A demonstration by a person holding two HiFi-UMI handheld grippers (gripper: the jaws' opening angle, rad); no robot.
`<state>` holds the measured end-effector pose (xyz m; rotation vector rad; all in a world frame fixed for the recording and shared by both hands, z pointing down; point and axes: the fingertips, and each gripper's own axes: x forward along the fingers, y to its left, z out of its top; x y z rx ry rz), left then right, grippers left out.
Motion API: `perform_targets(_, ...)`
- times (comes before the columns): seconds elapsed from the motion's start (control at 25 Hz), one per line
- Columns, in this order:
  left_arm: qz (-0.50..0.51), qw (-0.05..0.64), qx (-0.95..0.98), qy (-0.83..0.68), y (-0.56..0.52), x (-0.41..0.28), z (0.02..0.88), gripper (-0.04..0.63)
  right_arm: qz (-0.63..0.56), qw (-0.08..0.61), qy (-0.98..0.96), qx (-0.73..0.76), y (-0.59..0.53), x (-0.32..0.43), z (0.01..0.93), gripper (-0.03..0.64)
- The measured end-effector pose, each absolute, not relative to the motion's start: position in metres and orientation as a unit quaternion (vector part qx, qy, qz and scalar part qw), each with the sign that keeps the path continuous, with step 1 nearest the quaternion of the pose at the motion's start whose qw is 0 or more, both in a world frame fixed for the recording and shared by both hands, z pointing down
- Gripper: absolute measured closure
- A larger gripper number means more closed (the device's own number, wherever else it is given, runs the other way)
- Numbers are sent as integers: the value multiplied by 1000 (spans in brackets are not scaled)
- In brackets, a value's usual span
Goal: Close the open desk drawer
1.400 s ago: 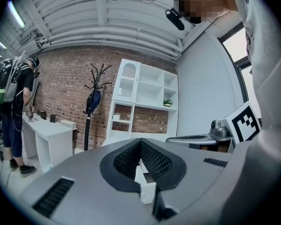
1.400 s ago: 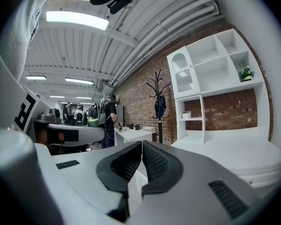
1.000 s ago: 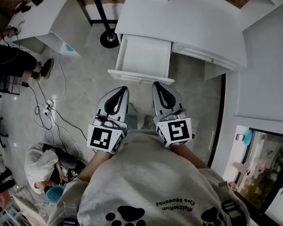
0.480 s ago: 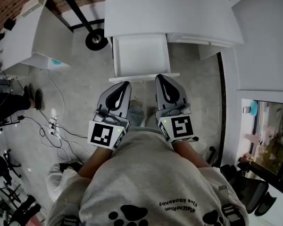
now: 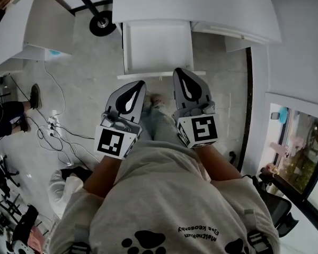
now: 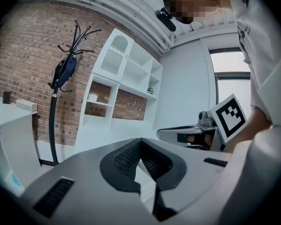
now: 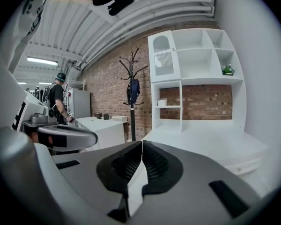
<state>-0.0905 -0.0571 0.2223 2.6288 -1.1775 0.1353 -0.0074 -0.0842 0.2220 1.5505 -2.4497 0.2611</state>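
Note:
In the head view the white desk (image 5: 201, 4) has its drawer (image 5: 157, 46) pulled out toward me, and the inside looks empty. The drawer front (image 5: 161, 74) faces my two grippers. My left gripper (image 5: 141, 83) is shut with nothing in it, its tip just short of the front. My right gripper (image 5: 178, 71) is shut and empty too, with its tip at the front's edge; I cannot tell whether it touches. The left gripper view shows the left gripper (image 6: 140, 141) with its jaws together. In the right gripper view the right gripper (image 7: 142, 144) also has its jaws together.
A coat stand's round base (image 5: 102, 23) sits on the floor left of the desk. A second white desk (image 5: 26, 30) stands at far left, with cables (image 5: 55, 126) on the floor. A white shelf unit (image 7: 196, 78) rises behind the desk. A person (image 7: 56, 102) stands far back.
Both grippers have moved forward and down toward the drawer front. The drawer now sits higher and more squarely in the head view. Both grippers have stayed shut.

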Motion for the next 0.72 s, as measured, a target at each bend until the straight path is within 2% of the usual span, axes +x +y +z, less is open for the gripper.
perform_targets(0.32, 37, 142, 895, -421, -83, -84, 277, 577, 100, 147, -846, 503, -100, -3, 287, 584)
perform_targets(0.48, 30, 148, 895, -420, -91, -74, 297, 577, 105, 130, -849, 502, -106, -4, 307, 584)
perform_targets(0.6, 35, 154, 896, -414, -95, -69, 314, 577, 107, 146, -851, 493, -106, -1, 328, 584)
perform_targets(0.72, 37, 161, 897, -410, -98, -66, 329, 577, 109, 125, -853, 495, -111, -4, 336, 584)
